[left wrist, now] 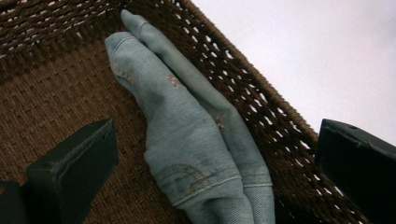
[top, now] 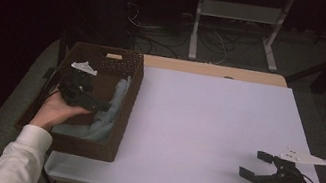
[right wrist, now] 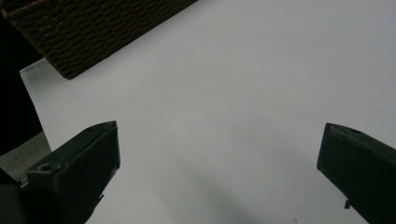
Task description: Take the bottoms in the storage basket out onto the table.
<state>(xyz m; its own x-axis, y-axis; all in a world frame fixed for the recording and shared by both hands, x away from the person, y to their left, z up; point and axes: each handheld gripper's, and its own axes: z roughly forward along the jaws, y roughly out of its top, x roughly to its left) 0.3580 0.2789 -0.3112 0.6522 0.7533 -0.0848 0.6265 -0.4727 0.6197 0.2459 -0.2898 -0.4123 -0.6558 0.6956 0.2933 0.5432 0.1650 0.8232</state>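
A dark brown wicker basket (top: 127, 115) stands at the left of the white table (top: 205, 129). Folded light-blue denim jeans (top: 107, 112) lie inside it along its right wall. In the left gripper view the jeans (left wrist: 187, 135) lie on the woven basket floor (left wrist: 56, 102). My left gripper (left wrist: 217, 168) hovers open over the jeans, jaws wide apart with the cloth below them. In the high view the left gripper (top: 97, 106) is inside the basket. My right gripper (top: 254, 164) is open above the table's near right corner, holding nothing. It faces the basket's corner (right wrist: 84, 32).
The basket's rim (left wrist: 261, 88) runs beside the jeans, with bare white table (right wrist: 243, 93) beyond it. A white stand (top: 237, 18) and cables lie on the floor behind the table. A wooden strip (top: 215, 71) edges the table's far side.
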